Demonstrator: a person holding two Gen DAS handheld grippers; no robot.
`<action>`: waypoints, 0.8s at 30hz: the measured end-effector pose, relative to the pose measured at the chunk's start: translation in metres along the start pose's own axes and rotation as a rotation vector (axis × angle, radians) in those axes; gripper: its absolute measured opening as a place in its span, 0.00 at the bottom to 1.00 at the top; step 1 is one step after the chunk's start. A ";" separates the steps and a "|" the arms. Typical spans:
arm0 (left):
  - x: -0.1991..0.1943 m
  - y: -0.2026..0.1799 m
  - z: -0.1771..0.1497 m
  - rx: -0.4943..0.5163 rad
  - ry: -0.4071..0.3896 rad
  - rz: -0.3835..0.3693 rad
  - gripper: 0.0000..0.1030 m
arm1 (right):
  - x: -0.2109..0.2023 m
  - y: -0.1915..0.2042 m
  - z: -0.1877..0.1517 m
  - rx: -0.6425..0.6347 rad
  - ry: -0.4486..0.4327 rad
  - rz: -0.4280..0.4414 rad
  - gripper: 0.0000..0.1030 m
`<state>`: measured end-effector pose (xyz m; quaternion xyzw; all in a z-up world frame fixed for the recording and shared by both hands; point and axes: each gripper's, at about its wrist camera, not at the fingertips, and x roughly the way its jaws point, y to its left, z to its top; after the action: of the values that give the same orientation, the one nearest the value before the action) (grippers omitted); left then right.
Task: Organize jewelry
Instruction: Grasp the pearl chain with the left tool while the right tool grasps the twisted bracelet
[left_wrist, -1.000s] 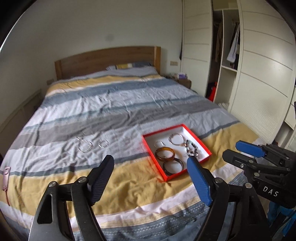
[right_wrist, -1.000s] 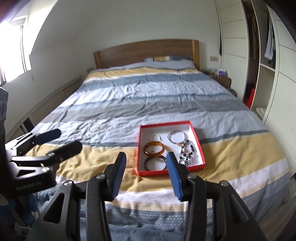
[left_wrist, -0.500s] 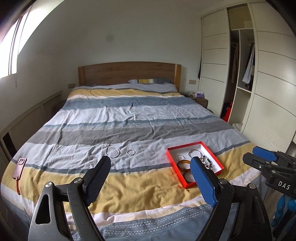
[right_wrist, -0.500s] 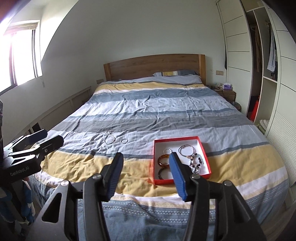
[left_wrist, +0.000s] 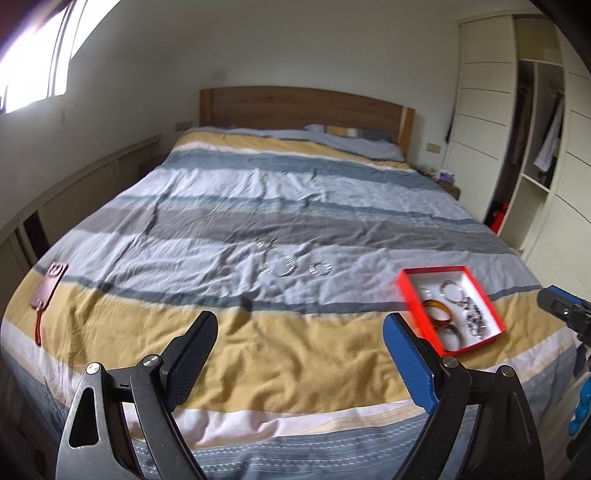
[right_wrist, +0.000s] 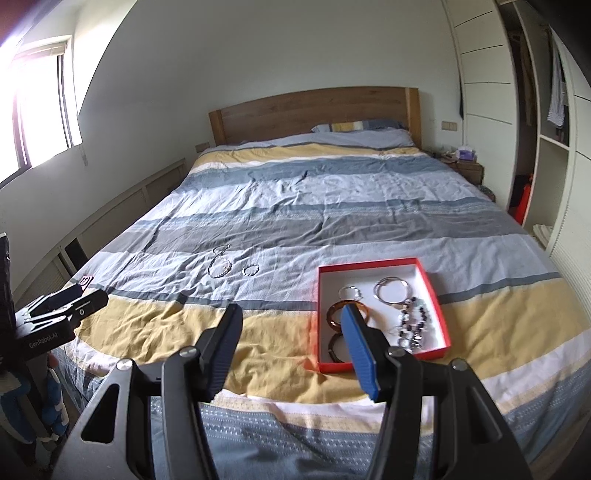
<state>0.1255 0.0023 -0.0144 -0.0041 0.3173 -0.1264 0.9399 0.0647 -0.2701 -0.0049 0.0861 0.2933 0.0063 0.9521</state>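
Left wrist view, read from its left edge: a brown leather tag (left_wrist: 50, 286) lies flat on the bed (left_wrist: 288, 354), far out to the side of the left gripper (left_wrist: 299, 354). That gripper's black finger and blue finger stand wide apart and are opening, with only the yellow stripe of the duvet between them and nothing held. Beyond the gap, on the pale blue stripe, lie the loose silver bracelets (left_wrist: 282, 266), a larger ring and a smaller one side by side with a thin chain just behind; they sit well ahead of the fingertips, slightly toward the black finger's side of centre, touched by nothing. Further right, the red tray (left_wrist: 406, 291) rests on the bed past the blue finger, which hides its near corner; amber bangles, a silver hoop and beads lie inside. At the far right edge the right gripper's tip shows. Right wrist view: the left gripper juts in at the left edge, then the same loose silver bracelets (right_wrist: 221, 267) lie ahead and to the left of the right gripper (right_wrist: 291, 328). Its fingers are parted and empty over the yellow stripe. The red tray (right_wrist: 437, 314) sits just right of the gap, its amber bangle (right_wrist: 334, 314) partly behind the blue finger.
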 end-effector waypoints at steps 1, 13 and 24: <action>0.010 0.011 -0.002 -0.024 0.017 0.012 0.87 | 0.009 0.002 0.001 -0.004 0.010 0.008 0.52; 0.122 0.071 0.001 -0.091 0.160 0.030 0.74 | 0.139 0.030 0.022 -0.048 0.136 0.094 0.52; 0.255 0.078 0.055 -0.103 0.243 -0.042 0.78 | 0.275 0.048 0.036 -0.070 0.244 0.129 0.52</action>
<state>0.3717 0.0128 -0.1293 -0.0434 0.4347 -0.1290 0.8902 0.3142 -0.2109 -0.1204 0.0701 0.4004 0.0881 0.9094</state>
